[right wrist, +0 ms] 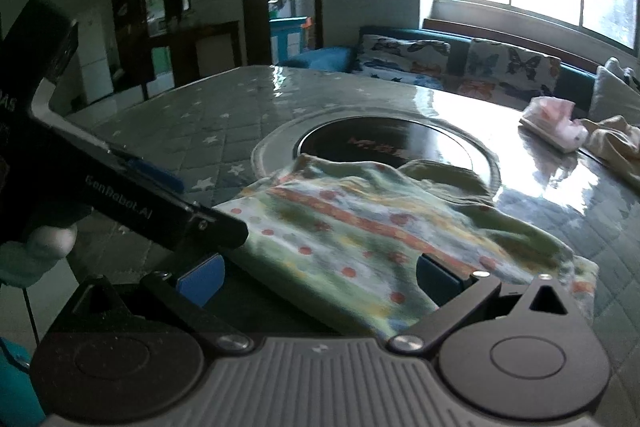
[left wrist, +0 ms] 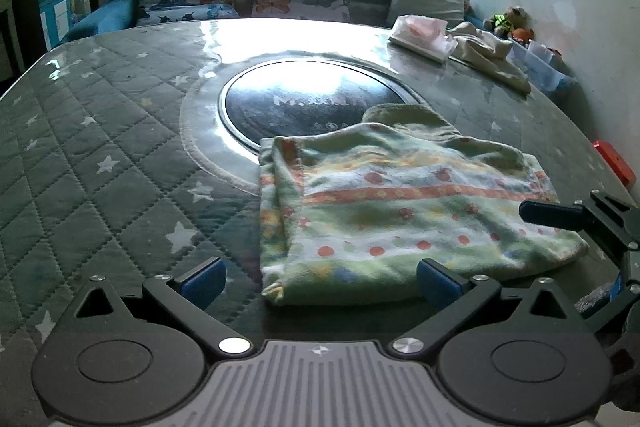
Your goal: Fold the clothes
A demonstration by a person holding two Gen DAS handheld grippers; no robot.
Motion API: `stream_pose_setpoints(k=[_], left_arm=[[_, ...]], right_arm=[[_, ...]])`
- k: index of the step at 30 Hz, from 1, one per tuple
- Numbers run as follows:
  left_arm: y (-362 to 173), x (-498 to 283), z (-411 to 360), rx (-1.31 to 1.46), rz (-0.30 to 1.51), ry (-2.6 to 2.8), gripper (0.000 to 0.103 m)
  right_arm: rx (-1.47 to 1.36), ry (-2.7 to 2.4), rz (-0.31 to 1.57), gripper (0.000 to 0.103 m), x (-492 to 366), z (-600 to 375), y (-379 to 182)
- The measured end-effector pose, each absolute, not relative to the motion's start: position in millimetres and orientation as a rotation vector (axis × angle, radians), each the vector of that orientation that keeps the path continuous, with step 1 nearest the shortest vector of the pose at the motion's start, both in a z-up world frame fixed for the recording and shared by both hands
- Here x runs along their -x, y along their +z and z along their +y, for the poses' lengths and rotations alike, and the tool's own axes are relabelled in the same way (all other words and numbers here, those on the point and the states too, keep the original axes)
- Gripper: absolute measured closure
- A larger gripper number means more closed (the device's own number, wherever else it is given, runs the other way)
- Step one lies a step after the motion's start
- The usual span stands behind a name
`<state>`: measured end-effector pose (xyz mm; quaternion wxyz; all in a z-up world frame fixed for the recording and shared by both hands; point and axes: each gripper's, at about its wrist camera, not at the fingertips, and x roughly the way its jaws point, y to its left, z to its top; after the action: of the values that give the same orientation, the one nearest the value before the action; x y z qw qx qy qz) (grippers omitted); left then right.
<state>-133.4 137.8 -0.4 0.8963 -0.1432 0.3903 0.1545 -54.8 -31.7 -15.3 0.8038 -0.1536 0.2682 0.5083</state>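
On the near right part of the quilted, star-patterned bench [left wrist: 100,131], a small patterned garment [left wrist: 400,211] lies partly folded, its far edge reaching over the rim of the dark round plate [left wrist: 304,103] set into the middle. The left gripper [left wrist: 320,281] hovers at the garment's near edge with its blue pads spread wide, holding nothing. The right gripper [right wrist: 320,277] sits at the near right corner, also spread, with cloth lying between or just over its far pad; whether it touches is hard to tell.

The bench cover looks glossy and slick, so a pinch that catches only the top layer would likely drag the garment and undo the fold. The two grippers are close together, and the left one's body crosses the right wrist view, so a careless reach could knock them together. Far right, a pink-and-white packet [left wrist: 422,35] and a beige cloth [left wrist: 488,55] lie well apart.
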Motion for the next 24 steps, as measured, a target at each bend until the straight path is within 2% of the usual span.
stream_pose_setpoints(k=[10, 20, 24], left_arm=[[-4, 140, 167, 0.362, 0.802, 0.373, 0.000], [-8, 142, 209, 0.518, 0.781, 0.417, 0.000], [-11, 140, 219, 0.586, 0.788, 0.410, 0.000]], right_arm=[[0.416, 1.167, 0.559, 0.002, 63, -4, -14], [0.558, 1.283, 0.510, 0.024, 83, 34, -16], [0.615, 1.306, 0.499, 0.039, 90, 48, -20]])
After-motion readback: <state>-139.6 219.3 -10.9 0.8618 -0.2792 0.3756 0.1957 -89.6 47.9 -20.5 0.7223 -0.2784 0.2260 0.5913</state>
